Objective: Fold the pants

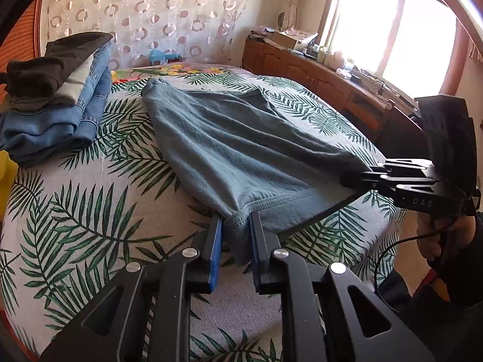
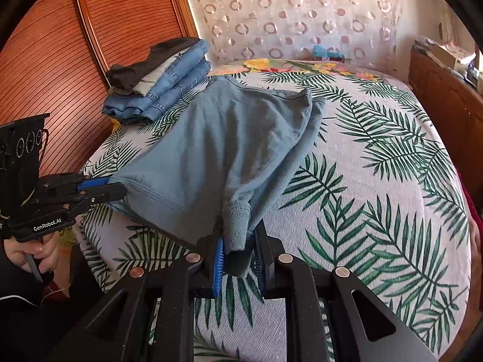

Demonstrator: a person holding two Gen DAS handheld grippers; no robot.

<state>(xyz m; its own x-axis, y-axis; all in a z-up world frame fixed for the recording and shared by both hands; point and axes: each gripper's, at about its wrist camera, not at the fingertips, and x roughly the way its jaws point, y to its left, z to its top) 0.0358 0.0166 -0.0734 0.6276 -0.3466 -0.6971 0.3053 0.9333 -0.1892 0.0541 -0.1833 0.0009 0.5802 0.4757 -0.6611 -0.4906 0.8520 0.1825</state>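
From the left wrist, the left claw (image 1: 235,226) is pinching a hem corner of the soft grey-blue knit pants (image 1: 229,138), which are stretching ahead of it over the palm-leaf bedspread (image 1: 90,211); the right claw (image 1: 347,178) is gripping the other corner off to its right.

From the right wrist, the right claw (image 2: 238,241) is clamping bunched hem, the left claw (image 2: 114,191) holding the corner to its left. The fold appears mid-way; next probably calls for carrying both corners forward together.
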